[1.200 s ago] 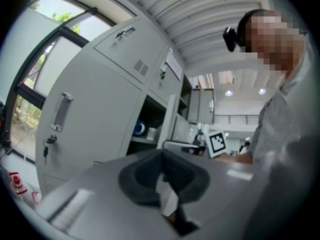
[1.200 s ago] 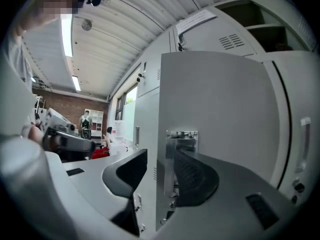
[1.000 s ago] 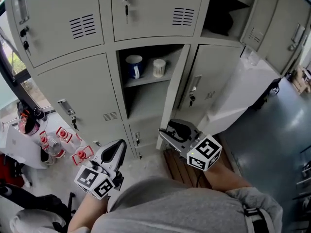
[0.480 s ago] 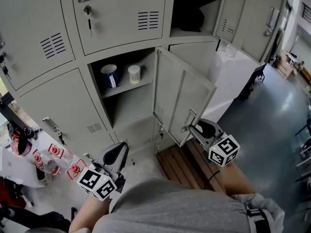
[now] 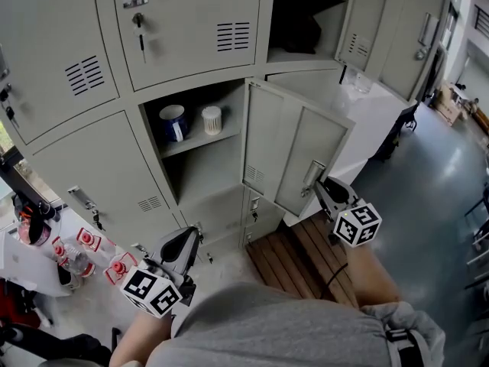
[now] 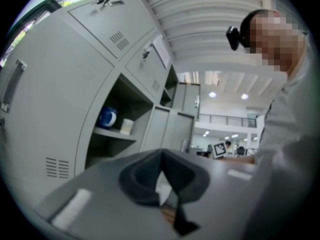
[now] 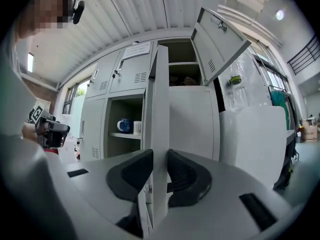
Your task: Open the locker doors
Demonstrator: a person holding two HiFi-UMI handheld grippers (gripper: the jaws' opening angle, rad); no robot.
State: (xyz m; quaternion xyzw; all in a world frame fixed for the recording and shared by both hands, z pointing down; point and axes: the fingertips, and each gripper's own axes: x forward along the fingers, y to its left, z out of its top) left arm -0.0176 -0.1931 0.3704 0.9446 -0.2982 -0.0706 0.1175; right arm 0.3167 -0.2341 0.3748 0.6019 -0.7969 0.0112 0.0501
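The middle locker door (image 5: 294, 159) stands swung out to the right. Its free edge (image 7: 160, 134) runs between my right gripper's (image 5: 321, 187) jaws in the right gripper view. My right gripper (image 7: 160, 156) has just been closing, and its dark pads now press both faces of that door edge near the handle. The open compartment holds a blue mug (image 5: 174, 122) and a white cup (image 5: 212, 119) on a shelf. My left gripper (image 5: 186, 241) hangs low before the lockers, apart from them. In the left gripper view my left gripper (image 6: 161, 154) is shut with its tips together on nothing.
Closed locker doors (image 5: 99, 167) with handles and keys fill the left and top. An upper right locker door (image 5: 367, 29) hangs open above a white covered block (image 5: 378, 117). A wooden slatted bench (image 5: 302, 254) lies below the door. Red-capped bottles (image 5: 84, 243) stand at lower left.
The middle door has swung further out to the right with my right gripper on its edge. The right jaws have narrowed onto the edge. My left gripper has barely shifted.
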